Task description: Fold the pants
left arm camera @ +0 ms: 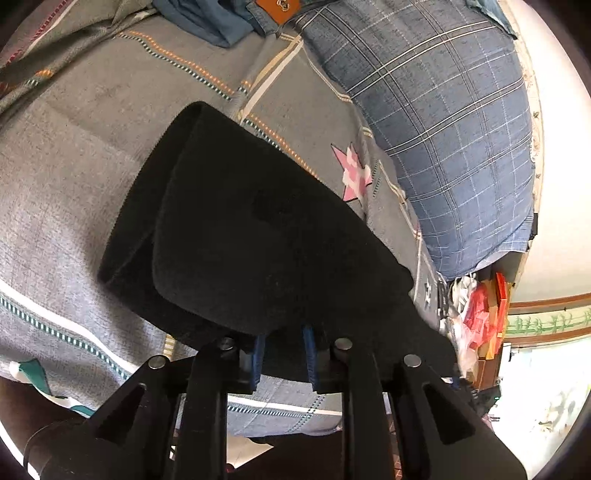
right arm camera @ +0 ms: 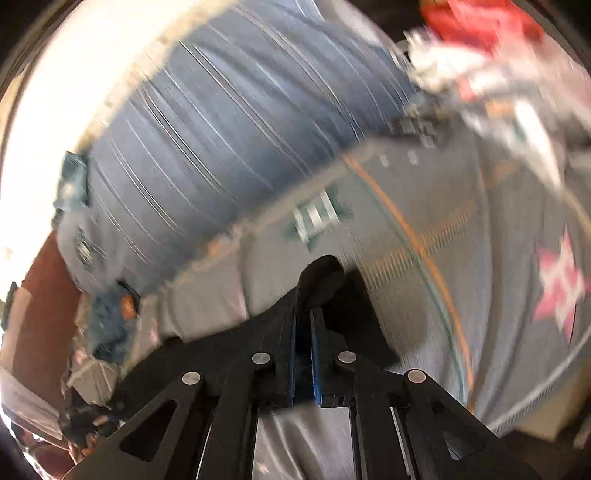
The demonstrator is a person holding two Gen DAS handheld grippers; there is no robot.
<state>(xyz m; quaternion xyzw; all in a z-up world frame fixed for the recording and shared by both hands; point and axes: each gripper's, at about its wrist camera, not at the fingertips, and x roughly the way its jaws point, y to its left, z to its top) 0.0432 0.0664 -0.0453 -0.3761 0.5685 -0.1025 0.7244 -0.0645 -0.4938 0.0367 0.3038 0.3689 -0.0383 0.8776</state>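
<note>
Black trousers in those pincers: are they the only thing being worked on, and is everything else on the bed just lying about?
Part of the job:
black pants
left gripper, clamped on them
right gripper, pinching black cloth

Just lying about:
blue checked pillow
blue jeans
grey patterned bedspread
red clutter beside the bed

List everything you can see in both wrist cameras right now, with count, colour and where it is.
pants: one, black, folded over, lifted above the bedspread, held at both tongs
bedspread: one, grey with striped bands and pink star motifs, under everything
pillow: one, blue plaid, along the bed's far side by the wall
jeans: one pile, blue with an orange patch, at the bed's far end
clutter: red, orange and white items, count unclear, past the pillow's end
left tongs: black with blue pads, shut on pants
right tongs: black with blue pads, shut on pants, view blurred
</note>
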